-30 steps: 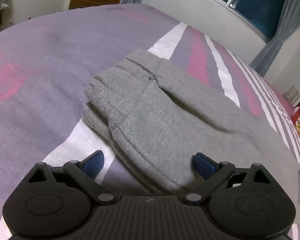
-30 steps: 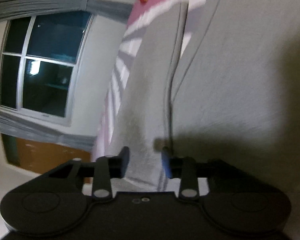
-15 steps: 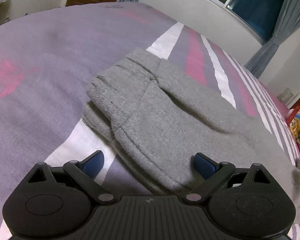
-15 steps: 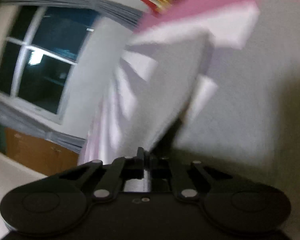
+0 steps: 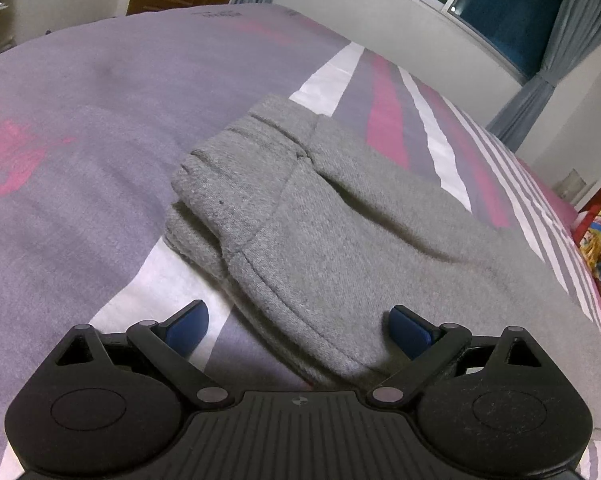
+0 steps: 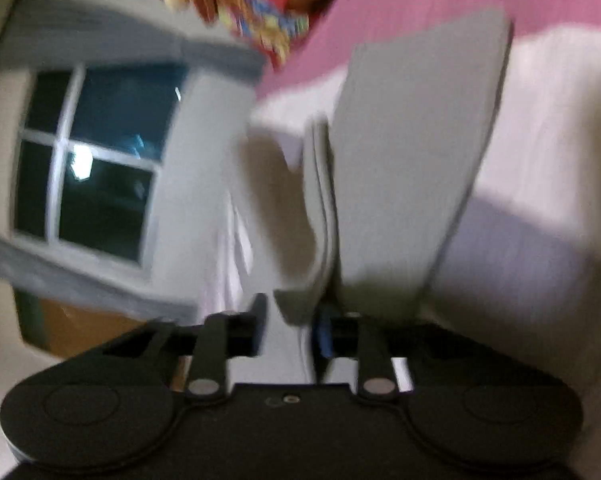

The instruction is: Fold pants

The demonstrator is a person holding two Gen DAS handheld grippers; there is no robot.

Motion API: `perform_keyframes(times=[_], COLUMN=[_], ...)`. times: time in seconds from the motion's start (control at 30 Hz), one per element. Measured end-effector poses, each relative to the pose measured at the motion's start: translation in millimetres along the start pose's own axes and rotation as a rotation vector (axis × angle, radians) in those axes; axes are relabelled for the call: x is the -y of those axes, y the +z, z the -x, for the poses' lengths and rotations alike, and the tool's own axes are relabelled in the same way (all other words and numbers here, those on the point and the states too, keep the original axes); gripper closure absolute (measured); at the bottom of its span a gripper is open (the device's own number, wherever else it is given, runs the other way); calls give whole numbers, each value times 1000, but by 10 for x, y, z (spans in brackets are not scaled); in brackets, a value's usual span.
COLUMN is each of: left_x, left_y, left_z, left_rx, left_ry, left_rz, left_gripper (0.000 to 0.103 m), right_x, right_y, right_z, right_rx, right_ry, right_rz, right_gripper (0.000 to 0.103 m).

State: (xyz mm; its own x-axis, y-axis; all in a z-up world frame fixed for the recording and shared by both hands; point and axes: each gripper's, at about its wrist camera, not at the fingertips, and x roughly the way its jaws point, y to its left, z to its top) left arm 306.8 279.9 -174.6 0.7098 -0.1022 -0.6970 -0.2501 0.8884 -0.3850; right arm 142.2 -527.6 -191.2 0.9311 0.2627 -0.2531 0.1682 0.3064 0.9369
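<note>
Mid-fold: your left tool [image 5: 298, 326] spread wide over grey sweatpants [image 5: 340, 240] on bed [image 5: 80, 120]; right tool [image 6: 288, 324] part-open around leg fabric, grip unclear. Next, pinch near hem, carry over.

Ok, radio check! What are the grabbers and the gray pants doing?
Left gripper open, low over gray pants on the striped bed. Right gripper partly open around a pants fold. Right view blurry.

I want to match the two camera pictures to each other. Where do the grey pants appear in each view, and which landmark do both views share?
Left wrist: the grey pants lie folded on the striped bedspread, centre to lower right, just ahead of the open left gripper.
Right wrist: blurred, a grey panel at centre right, reaching down to the right gripper.
Shared landmark: the window.
</note>
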Motion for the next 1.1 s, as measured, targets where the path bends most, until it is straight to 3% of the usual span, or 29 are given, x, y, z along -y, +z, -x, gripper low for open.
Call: perform_keyframes(times=[0.2,0.37,0.4,0.43,0.6,0.7,0.8,0.97,1.1], left_x=[20,45,45,44,33,29,31,38,38], left_y=[1,0,-1,-3,-31,-51,-45,-36,-50], left_z=[-18,-28,-29,-27,-26,-21,-13,5,15], left_rx=[-1,-3,-3,-2,9,15,8,5,13], left_ry=[9,20,19,18,13,12,13,15,13], left_rz=[-7,-8,-9,-10,-14,-12,-15,-14,-17], left_gripper=[8,7,7,7,7,7,7,7,7], right_x=[-141,-386,-497,-610,-1059,-866,-348,-270,-434], right_y=[414,600,614,567,457,346,357,314,306], right_z=[-430,-854,-885,-813,-68,365,337,323,361], right_rx=[15,-68,-73,-70,102,176,95,114,139], right_ry=[-98,-162,-186,-197,-67,-161,-311,-300,-270], right_rz=[44,101,153,218,369,394,282,240,308], right_gripper=[73,74,81,97,99,99,99,99,99])
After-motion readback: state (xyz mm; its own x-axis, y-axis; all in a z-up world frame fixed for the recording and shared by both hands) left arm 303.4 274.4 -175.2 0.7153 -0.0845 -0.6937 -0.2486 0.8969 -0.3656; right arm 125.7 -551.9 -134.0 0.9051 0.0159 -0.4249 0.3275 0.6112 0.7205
